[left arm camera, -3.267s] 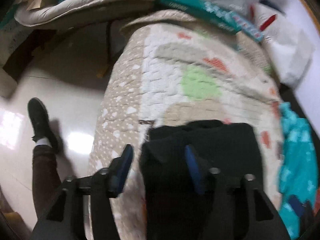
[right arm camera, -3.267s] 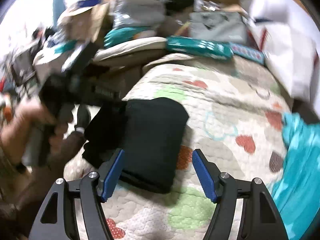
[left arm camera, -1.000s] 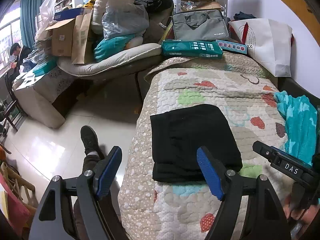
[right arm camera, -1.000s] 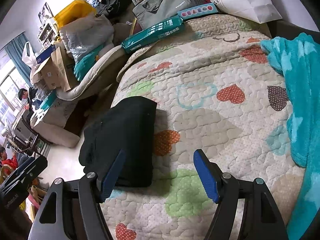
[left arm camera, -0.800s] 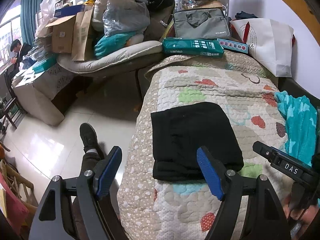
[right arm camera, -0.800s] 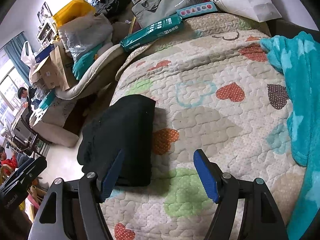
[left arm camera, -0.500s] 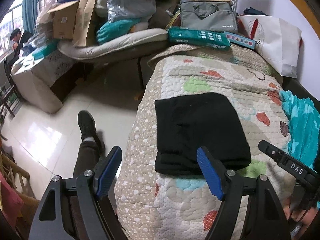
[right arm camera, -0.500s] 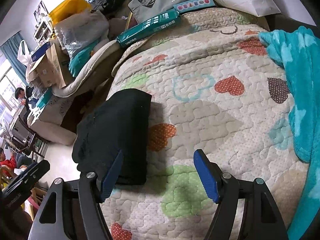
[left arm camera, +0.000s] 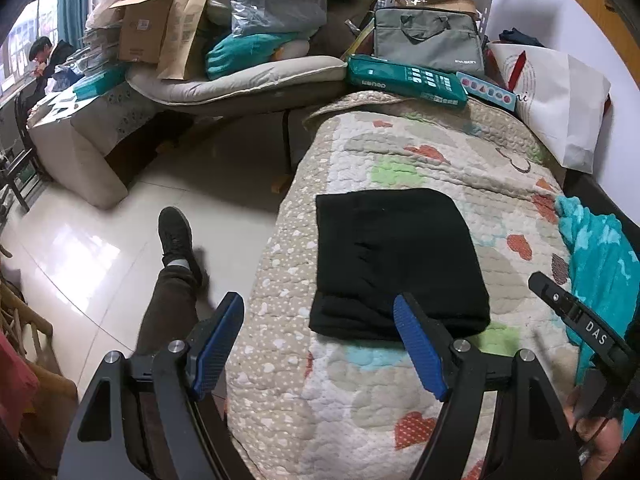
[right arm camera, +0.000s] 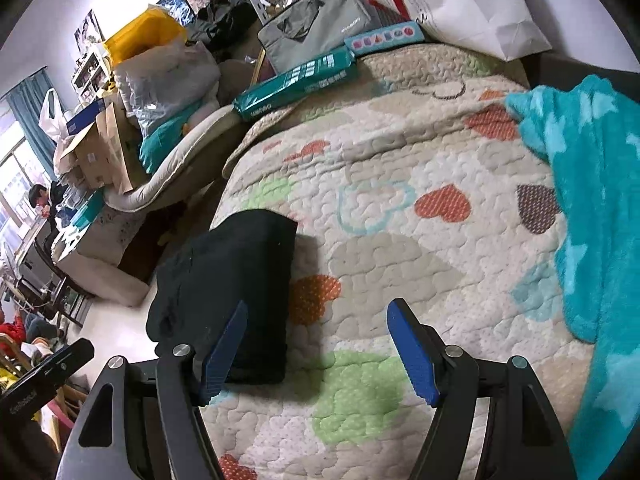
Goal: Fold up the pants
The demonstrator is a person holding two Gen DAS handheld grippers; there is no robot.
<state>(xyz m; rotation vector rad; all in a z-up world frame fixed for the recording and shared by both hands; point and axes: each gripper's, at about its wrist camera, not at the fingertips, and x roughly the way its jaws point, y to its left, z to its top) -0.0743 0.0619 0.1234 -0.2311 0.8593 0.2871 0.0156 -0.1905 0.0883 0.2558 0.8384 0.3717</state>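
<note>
The black pants (left arm camera: 396,260) lie folded into a flat rectangle on the heart-patterned quilt (left arm camera: 420,160), near the bed's left edge. They also show in the right wrist view (right arm camera: 228,288). My left gripper (left arm camera: 318,320) is open and empty, held above the bed's near edge just in front of the pants. My right gripper (right arm camera: 316,320) is open and empty, to the right of the pants. Part of the right gripper's body shows in the left wrist view (left arm camera: 580,320).
A turquoise fleece blanket (right arm camera: 592,208) lies along the bed's right side. A green box (left arm camera: 404,80), a grey bag (left arm camera: 428,42) and a white paper bag (left arm camera: 560,96) stand at the far end. My leg and shoe (left arm camera: 176,240) are on the tiled floor (left arm camera: 100,248), left of the bed.
Both grippers have let go and drawn back from the folded pants. Over the last second the left view has tilted down a little; the pants have not moved.
</note>
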